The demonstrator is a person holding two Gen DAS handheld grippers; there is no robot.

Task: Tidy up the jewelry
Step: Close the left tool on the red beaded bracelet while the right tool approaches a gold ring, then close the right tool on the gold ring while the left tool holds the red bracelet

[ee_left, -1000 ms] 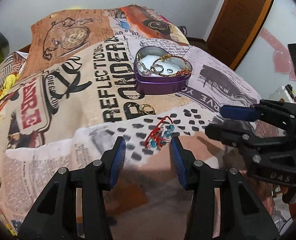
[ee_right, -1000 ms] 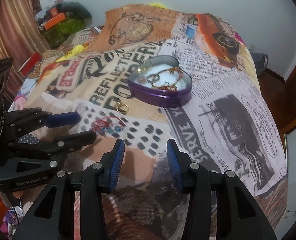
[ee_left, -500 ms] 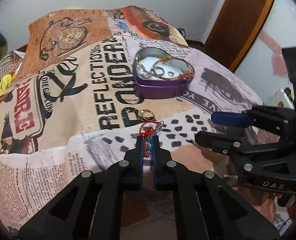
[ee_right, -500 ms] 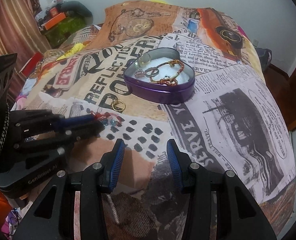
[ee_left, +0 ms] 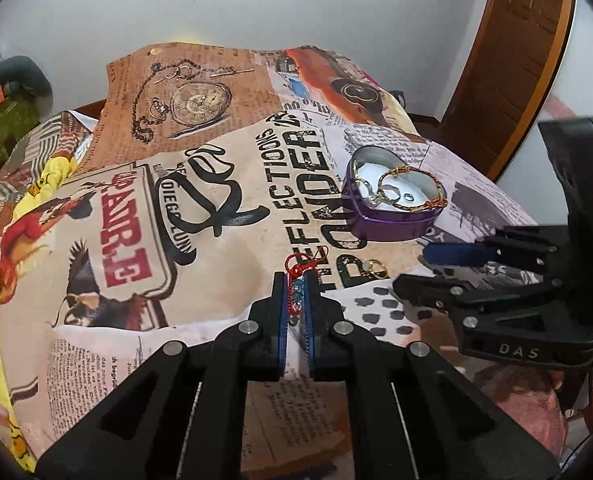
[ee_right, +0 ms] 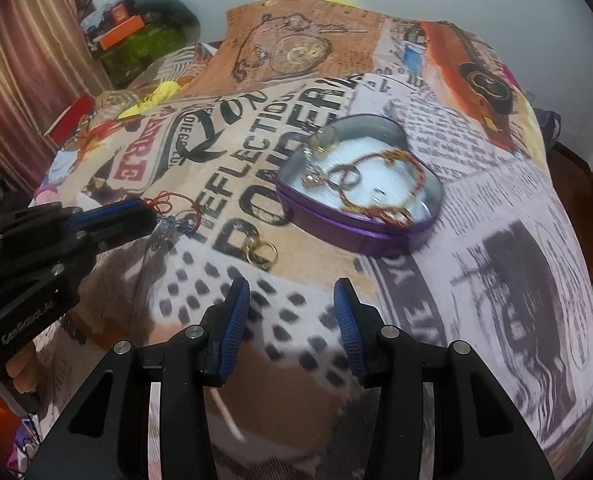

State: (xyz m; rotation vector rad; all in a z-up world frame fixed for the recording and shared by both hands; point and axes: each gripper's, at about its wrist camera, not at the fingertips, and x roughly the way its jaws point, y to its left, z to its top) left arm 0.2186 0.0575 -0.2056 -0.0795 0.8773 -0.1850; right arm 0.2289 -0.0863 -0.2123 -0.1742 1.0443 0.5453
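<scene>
A bedspread (ee_left: 200, 240) printed with newspaper text, a pocket watch and an orange car covered the bed, which filled most of both views. A wooden door (ee_left: 508, 52) stood at 2 o'clock in the left wrist view; striped curtains (ee_right: 20, 80) hung at 10 o'clock in the right wrist view.

A purple heart-shaped tin (ee_left: 394, 196) sat open on the bedspread, at 2 o'clock from the left claw (ee_left: 295, 294) and at 12 o'clock from the right claw (ee_right: 292, 312). It held a copper-coloured bracelet (ee_right: 400, 184), gold rings and other small pieces that could not be told apart.

The left claw had just closed, and its blue pads were clamped nearly together on a red cord bracelet with blue beads (ee_left: 296, 280). A red loop of it stood out beyond the tips, and it appeared lifted clear of the cloth. The right claw was partly open with nothing between its pads, poised above the dotted patch of the bedspread.

A pair of gold rings (ee_right: 261, 254) lay on the bedspread at 11 o'clock from the right claw, between the held bracelet and the tin, touching neither.
</scene>
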